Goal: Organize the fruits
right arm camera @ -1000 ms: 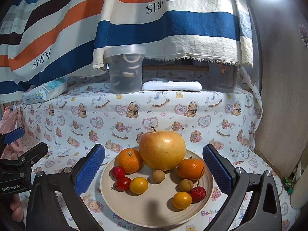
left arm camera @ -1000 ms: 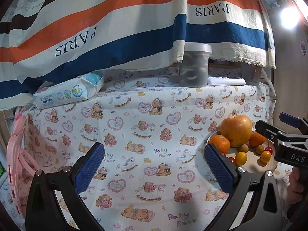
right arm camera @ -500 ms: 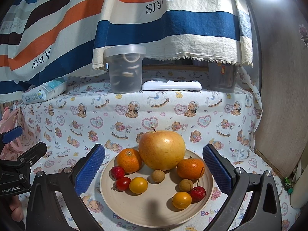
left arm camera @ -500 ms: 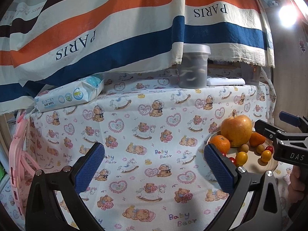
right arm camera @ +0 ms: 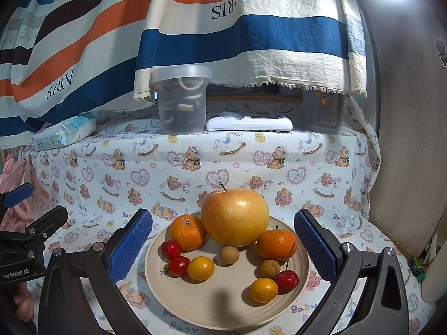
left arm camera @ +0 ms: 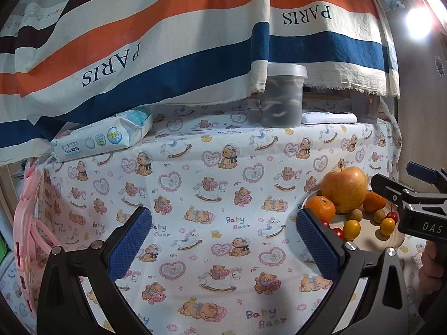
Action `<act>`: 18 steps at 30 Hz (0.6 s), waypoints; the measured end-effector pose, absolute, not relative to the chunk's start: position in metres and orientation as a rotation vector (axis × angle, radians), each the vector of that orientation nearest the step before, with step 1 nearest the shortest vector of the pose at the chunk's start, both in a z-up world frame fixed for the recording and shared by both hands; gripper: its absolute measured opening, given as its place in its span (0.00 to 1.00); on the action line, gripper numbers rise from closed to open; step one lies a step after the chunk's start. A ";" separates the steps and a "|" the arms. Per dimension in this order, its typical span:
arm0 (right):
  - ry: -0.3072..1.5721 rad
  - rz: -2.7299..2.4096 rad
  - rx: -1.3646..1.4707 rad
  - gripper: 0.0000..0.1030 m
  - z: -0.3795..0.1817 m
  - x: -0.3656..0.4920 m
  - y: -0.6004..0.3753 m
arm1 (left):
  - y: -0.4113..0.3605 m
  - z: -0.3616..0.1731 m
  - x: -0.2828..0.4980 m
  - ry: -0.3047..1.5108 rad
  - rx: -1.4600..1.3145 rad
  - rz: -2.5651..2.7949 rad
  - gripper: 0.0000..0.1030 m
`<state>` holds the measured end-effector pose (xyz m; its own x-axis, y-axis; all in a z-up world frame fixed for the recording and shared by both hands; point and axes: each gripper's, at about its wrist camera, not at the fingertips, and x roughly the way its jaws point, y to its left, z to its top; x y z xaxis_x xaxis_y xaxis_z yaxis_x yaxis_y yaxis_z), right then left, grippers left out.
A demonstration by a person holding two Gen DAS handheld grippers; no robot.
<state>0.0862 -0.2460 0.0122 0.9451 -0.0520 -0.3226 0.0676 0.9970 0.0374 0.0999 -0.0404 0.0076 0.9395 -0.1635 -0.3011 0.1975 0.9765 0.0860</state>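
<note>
On a table draped in a teddy-bear print cloth (left arm camera: 212, 173), two hand-held grippers hover with nothing between their pads. At far left, a pink plastic item (left arm camera: 25, 223) hangs off the table's edge, and a pack of baby wipes (left arm camera: 103, 136) lies at the back under a striped "PARIS" fabric (left arm camera: 167, 42). The left gripper (left arm camera: 223, 240) is spread wide over bare cloth, its blue pads (left arm camera: 130, 241) holding nothing. Behind it, a lidded translucent container (left arm camera: 282, 95) stands at the rear, a white remote control (right arm camera: 248, 124) lying just beside it and a second, darker container (right arm camera: 324, 111) farther right.

To the right, the fruit sits together on a round beige plate (right arm camera: 218, 307) on the cloth. A large yellow-red apple (right arm camera: 234, 217) stands at the plate's back, flanked by one orange (right arm camera: 187, 232) on its left and a second orange (right arm camera: 276, 244) on its right, both touching or nearly touching it. In front lie a red berry-like fruit (right arm camera: 170, 249), a red cherry tomato (right arm camera: 178, 265), a yellow cherry tomato (right arm camera: 200, 268), two small tan round fruits (right arm camera: 229, 255), a stemmed small red fruit (right arm camera: 286, 280) and another yellow tomato (right arm camera: 263, 289).

The right gripper (right arm camera: 223, 243) is also spread wide, its pads straddling the plate's sides without touching any fruit. A wooden panel (right arm camera: 405, 139) rises at far right.
</note>
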 end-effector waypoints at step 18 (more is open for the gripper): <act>0.328 -0.060 0.048 0.99 0.012 0.086 -0.246 | -0.040 0.007 0.100 0.299 0.115 -0.182 1.00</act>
